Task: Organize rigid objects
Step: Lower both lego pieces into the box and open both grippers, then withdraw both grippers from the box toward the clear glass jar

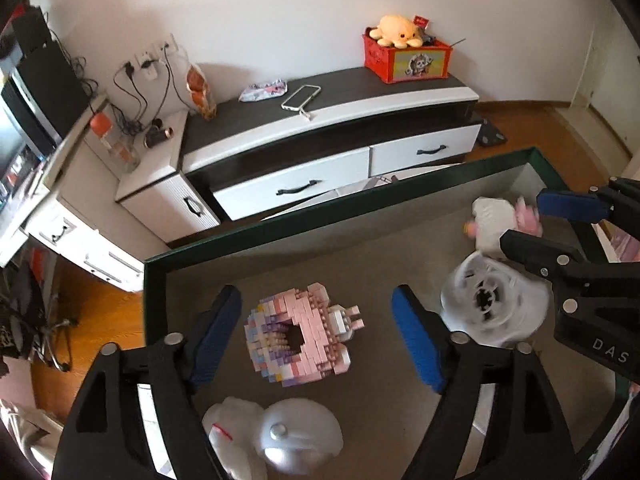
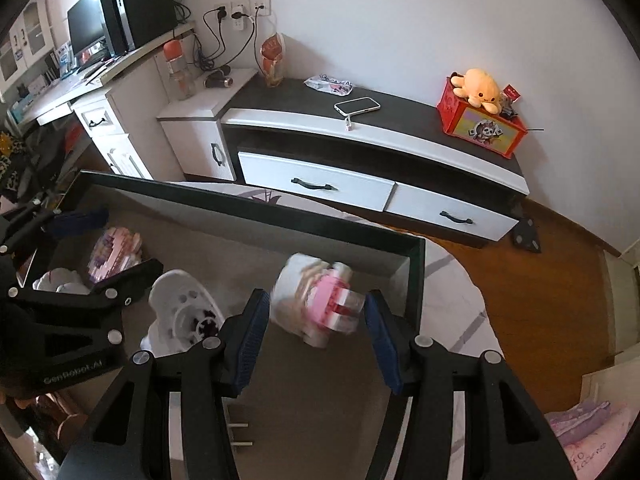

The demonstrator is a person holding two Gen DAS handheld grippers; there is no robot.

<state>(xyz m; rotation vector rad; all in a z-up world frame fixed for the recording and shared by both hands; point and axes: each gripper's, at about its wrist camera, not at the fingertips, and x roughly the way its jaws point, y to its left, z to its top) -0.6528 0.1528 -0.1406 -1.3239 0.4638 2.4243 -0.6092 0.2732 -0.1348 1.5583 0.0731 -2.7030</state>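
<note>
A dark-rimmed box (image 1: 256, 230) with a grey floor holds the toys. A pink and pastel brick-built ring (image 1: 298, 334) lies between the fingers of my open left gripper (image 1: 320, 340), untouched. A white round plastic part (image 1: 494, 304) lies to its right. A white and pink brick figure (image 2: 316, 300) sits blurred between the fingers of my open right gripper (image 2: 316, 340), near the box's far right corner. In the left wrist view that figure (image 1: 498, 224) lies by the right gripper (image 1: 544, 224). A white rounded toy (image 1: 276, 436) lies under the left gripper.
The box's rim (image 2: 248, 210) stands on a round pale table (image 2: 456, 304). Behind it is a low black-and-white cabinet (image 2: 360, 148) with a phone (image 2: 357, 105), a red toy crate (image 2: 480, 124) and a yellow plush (image 2: 478, 88). A desk with a monitor (image 2: 86, 26) stands at left.
</note>
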